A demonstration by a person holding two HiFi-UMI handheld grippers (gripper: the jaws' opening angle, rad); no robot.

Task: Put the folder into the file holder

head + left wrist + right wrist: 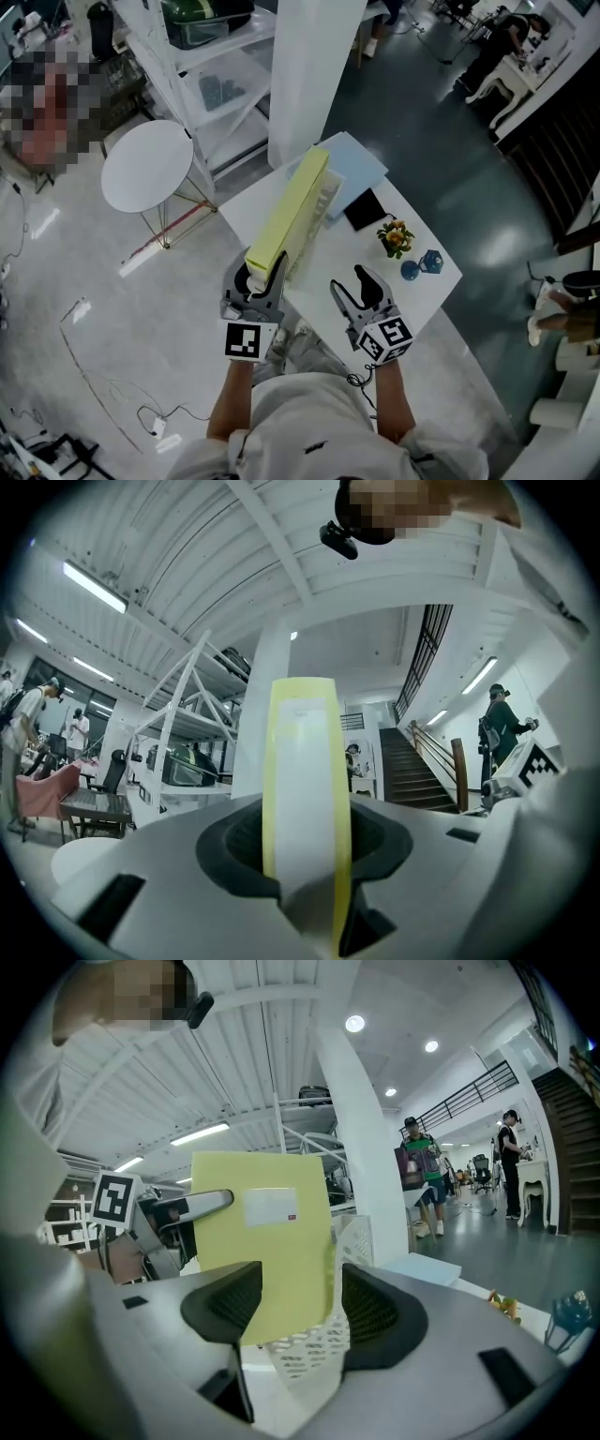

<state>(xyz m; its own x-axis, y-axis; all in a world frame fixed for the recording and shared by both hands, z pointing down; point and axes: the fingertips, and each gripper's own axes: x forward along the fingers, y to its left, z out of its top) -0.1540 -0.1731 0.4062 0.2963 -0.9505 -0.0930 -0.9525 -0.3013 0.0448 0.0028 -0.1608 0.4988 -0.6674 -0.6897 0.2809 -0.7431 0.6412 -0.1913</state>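
Left tongs pinch the near end of a yellow folder, held on edge and roughly level, close by the white mesh file holder and seemingly just above it. The holder stands on the white counter. Right tongs hover spread and empty near the counter's edge. Judged from here, the folder's lower edge needs lining up with the holder's open top, then a straight descent, with a firm grip until the walls take it; the free tongs could steady the holder
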